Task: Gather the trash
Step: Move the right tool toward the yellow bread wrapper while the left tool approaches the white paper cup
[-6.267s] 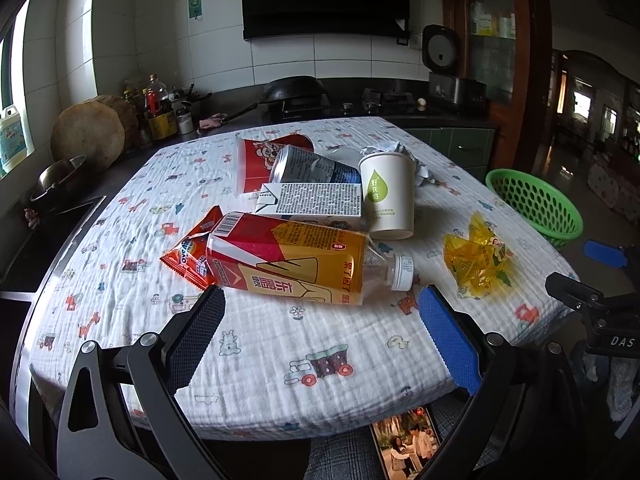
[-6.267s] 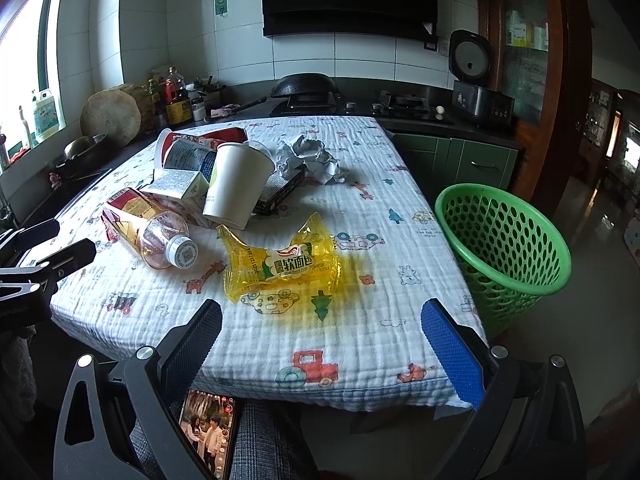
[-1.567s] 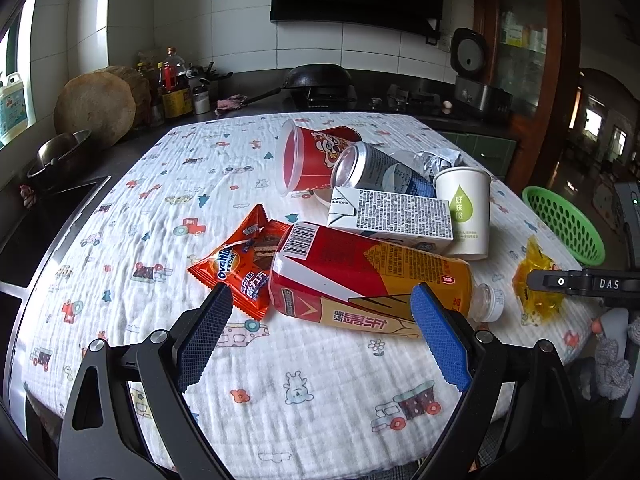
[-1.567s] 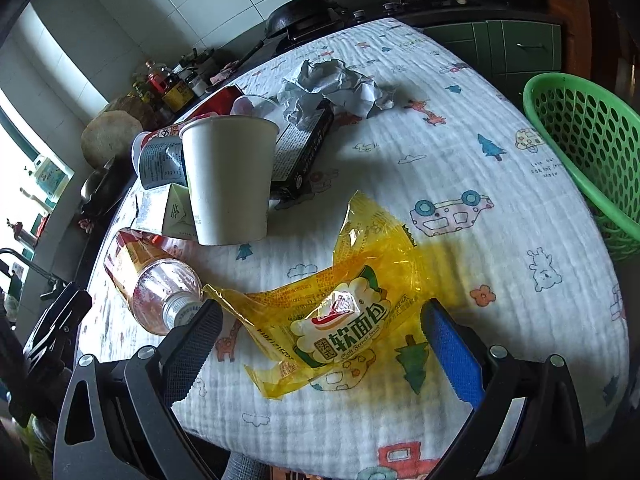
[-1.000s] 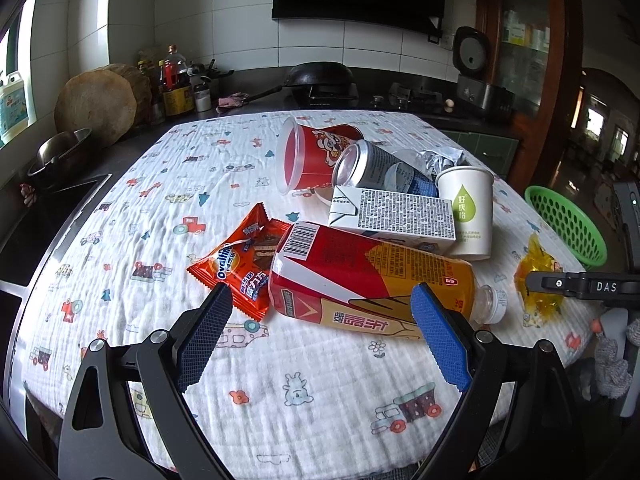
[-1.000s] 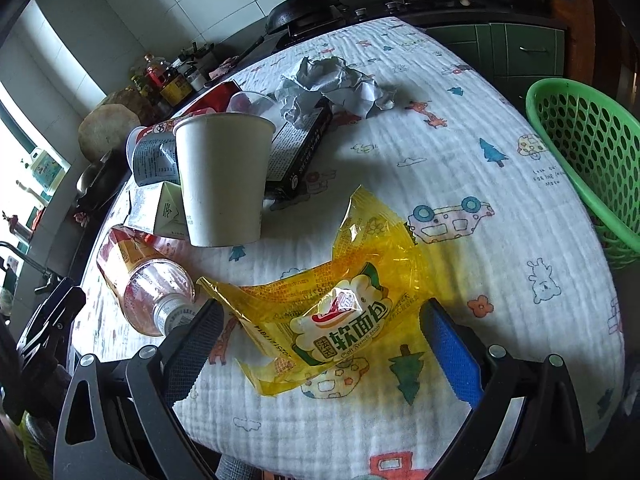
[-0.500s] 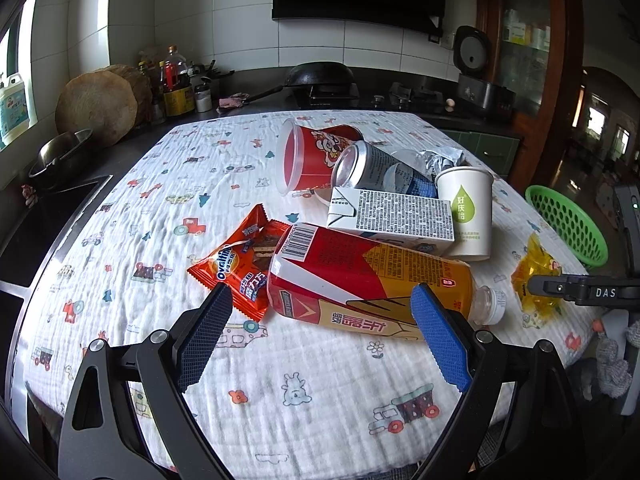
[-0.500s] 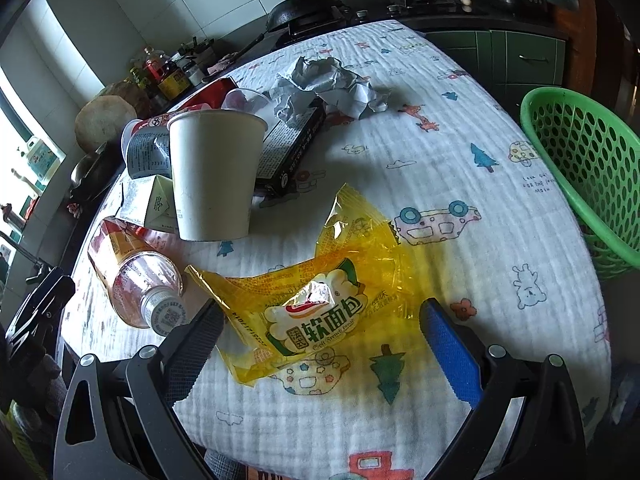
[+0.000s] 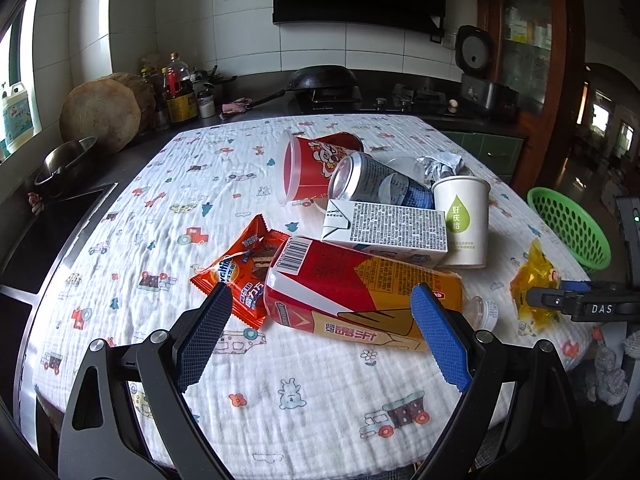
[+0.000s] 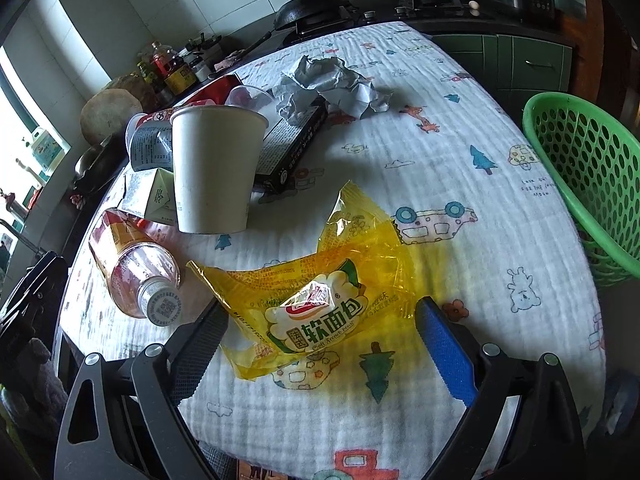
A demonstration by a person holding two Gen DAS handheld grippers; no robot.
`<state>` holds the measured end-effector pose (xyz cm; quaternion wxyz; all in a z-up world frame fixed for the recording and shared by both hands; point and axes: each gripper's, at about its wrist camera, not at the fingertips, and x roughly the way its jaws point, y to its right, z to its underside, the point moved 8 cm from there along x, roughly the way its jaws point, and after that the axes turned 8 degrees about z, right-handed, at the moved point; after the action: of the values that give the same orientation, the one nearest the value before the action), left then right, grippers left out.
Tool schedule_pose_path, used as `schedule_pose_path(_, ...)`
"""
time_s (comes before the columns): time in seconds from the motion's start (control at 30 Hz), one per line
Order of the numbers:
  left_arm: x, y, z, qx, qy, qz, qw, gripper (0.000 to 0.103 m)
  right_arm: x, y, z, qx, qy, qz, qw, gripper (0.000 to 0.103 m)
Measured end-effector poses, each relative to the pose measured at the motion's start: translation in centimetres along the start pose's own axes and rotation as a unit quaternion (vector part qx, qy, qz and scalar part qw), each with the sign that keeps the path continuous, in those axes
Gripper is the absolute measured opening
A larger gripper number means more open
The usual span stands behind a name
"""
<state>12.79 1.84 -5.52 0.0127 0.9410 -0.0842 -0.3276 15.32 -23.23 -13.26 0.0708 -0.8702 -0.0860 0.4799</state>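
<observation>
A yellow bread wrapper (image 10: 316,300) lies flat on the patterned tablecloth (image 10: 460,152). My right gripper (image 10: 320,312) straddles it; its jaws are closing, and the pads stand at the wrapper's two edges without pressing on it. In the left wrist view a red and orange plastic bottle (image 9: 360,292) lies on its side. My left gripper (image 9: 320,294) hangs open just in front of it, with a pad off each end. The same bottle (image 10: 132,264) shows at the left of the right wrist view. A green mesh basket (image 10: 588,176) stands off the table's right edge.
Behind the bottle lie an orange snack packet (image 9: 244,268), a white carton (image 9: 392,226), a can (image 9: 376,184) and a tipped red cup (image 9: 308,168). A paper cup (image 10: 212,168) stands upright beside a black box (image 10: 292,144) and crumpled paper (image 10: 328,80). A counter with a pan runs behind.
The right gripper's pads have drawn a little closer together around the yellow wrapper. The left gripper and the trash on the table have not moved.
</observation>
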Motion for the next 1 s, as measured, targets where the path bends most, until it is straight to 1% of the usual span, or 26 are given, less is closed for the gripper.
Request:
schedule_pose_path(0.3, 0.5, 2.5, -2.3, 0.031, 0.010, 0.016, 0.9993, 0.089, -0.3, 0.0, 0.2, -0.006, 0.009, -0.009, 1.000, 0.083)
schedule_pose_path(0.47, 1.1, 3.7, -3.5, 0.051, 0.010, 0.026, 0.9983, 0.089, -0.5, 0.1, 0.1, -0.006, 0.008, -0.016, 1.000, 0.083)
schedule_pose_path(0.6, 1.6, 4.3, -4.6, 0.061, 0.012, 0.038, 0.9974, 0.089, -0.5, 0.2, 0.4, -0.004, 0.011, -0.016, 1.000, 0.088)
schedule_pose_path(0.77, 2.1, 3.6, -5.3, 0.047, 0.004, 0.058, 0.9972, 0.089, -0.4, 0.0, 0.2, -0.010, 0.011, -0.017, 1.000, 0.090)
schedule_pose_path(1.0, 2.5, 3.5, -5.7, 0.055, -0.007, 0.054, 0.9970, 0.089, -0.4, 0.1, 0.1, -0.011, 0.014, -0.026, 1.000, 0.094)
